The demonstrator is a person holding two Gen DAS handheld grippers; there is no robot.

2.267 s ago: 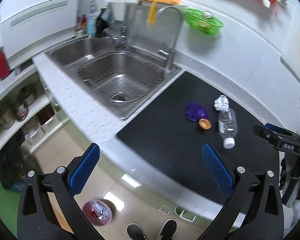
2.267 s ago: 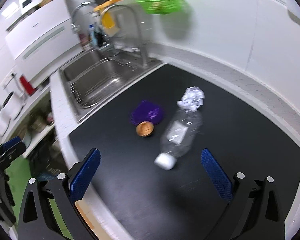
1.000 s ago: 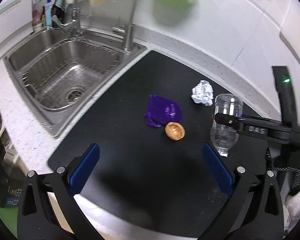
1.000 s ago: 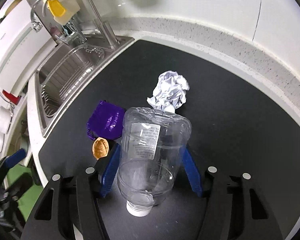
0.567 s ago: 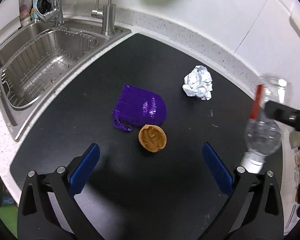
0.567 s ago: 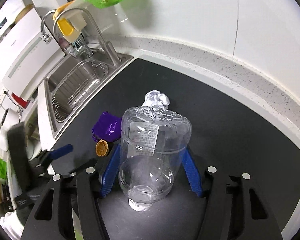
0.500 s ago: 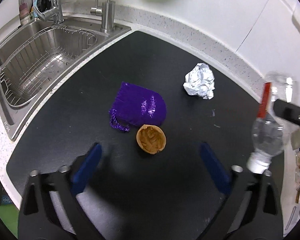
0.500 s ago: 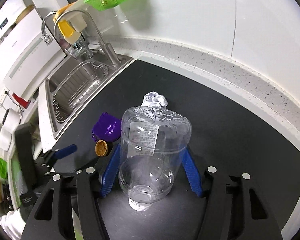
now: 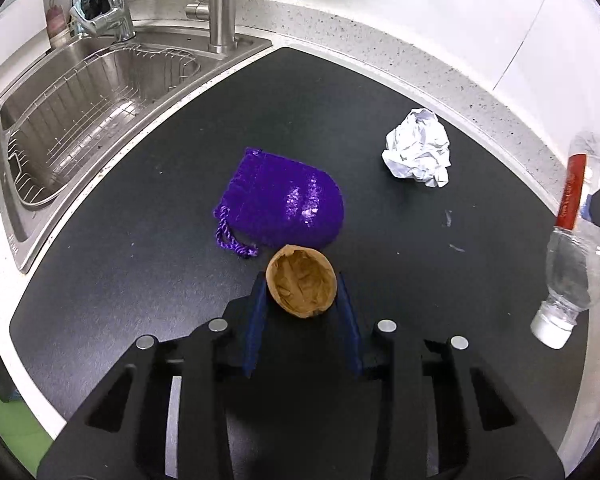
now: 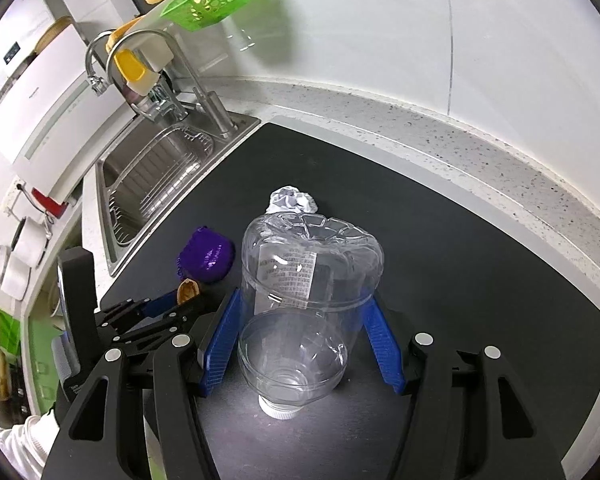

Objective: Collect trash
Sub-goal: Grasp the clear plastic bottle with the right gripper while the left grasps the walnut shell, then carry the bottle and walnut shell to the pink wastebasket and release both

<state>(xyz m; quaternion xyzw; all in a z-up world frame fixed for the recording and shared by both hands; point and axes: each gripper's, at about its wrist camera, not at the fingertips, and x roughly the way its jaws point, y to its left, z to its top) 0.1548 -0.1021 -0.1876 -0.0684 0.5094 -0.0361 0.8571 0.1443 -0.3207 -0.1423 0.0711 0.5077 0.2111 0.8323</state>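
Black matting covers a pale speckled kitchen counter, with one stainless steel sink and its wire rack to the side and one green plastic basket hung on the white wall above.

Four pieces of trash can be counted: one brown walnut half-shell, one purple drawstring pouch, one crumpled ball of white paper and one clear plastic bottle with a white cap.

Two grippers are at work. The left gripper has just been closing, and its blue-padded fingers now stand narrow, one on each side of the shell, with the pads at the shell's edges. The shell sits hollow side up, its inside rough and tan, low over the mat just beside the pouch's rounded end. The right gripper holds the bottle between its blue pads at a middling width, clear of the mat, cap toward the camera and base pointing away; the pads press the bottle's lower body.

The bottle is empty, dented at its base, and carries a printed clear label; from the left wrist view a red strip shows along its side. The pouch lies flat and shiny, cord trailing at its gathered mouth. The paper ball rests well apart from it, nearer the counter's back edge.
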